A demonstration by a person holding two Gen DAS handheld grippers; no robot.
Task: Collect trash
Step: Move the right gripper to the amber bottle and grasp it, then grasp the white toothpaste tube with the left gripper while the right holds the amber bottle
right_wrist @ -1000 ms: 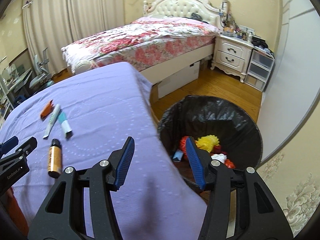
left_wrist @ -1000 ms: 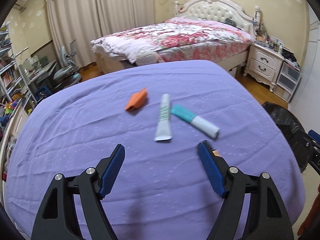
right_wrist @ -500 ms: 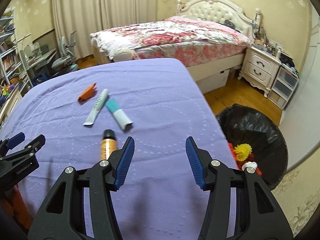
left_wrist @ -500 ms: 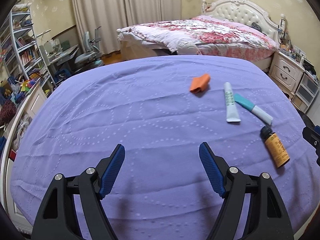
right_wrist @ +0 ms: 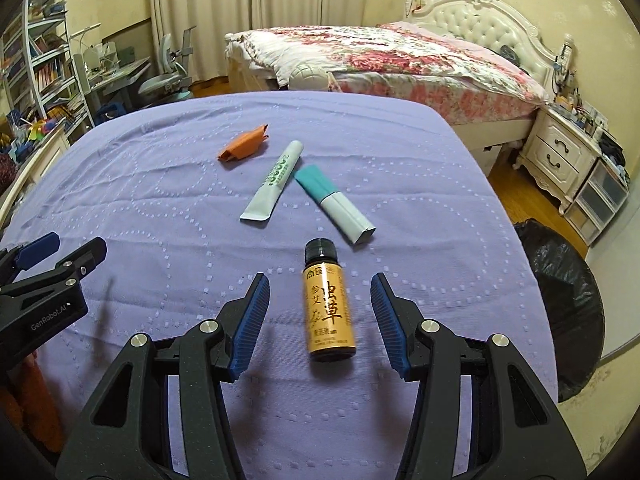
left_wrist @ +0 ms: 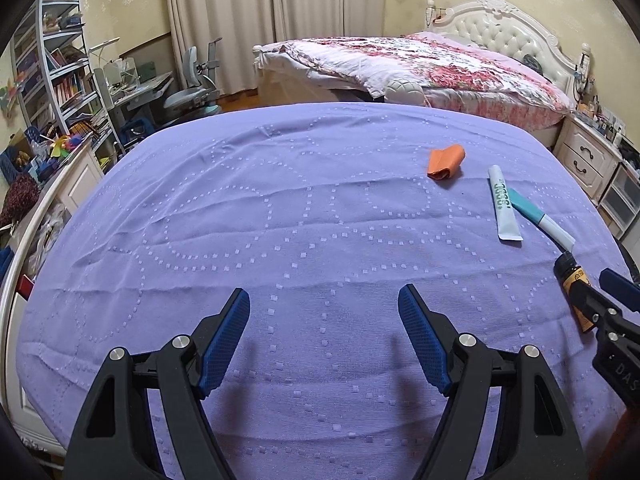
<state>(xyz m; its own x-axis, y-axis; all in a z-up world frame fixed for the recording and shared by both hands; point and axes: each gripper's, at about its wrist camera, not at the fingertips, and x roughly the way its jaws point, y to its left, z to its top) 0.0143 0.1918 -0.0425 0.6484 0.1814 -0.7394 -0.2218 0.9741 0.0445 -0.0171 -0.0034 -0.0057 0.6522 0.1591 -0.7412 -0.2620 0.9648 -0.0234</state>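
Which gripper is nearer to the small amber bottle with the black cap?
Right. The right gripper straddles the small amber bottle, jaws open. The left gripper hovers over bare purple cloth, off to the bottle's left.

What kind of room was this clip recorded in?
Most likely a home bedroom: a bed with a tufted white headboard and floral bedding, a white nightstand, and a study desk by bookshelves. Trash lies on a purple-covered surface.

Room light was warm and dim, from overhead. My right tool (right_wrist: 316, 318) cast soft double shadows on the purple surface (right_wrist: 160, 208). Bottle (right_wrist: 329, 312) label slightly motion-blurred. Fisheye bent edges; black vignette in corners. No glare seen.
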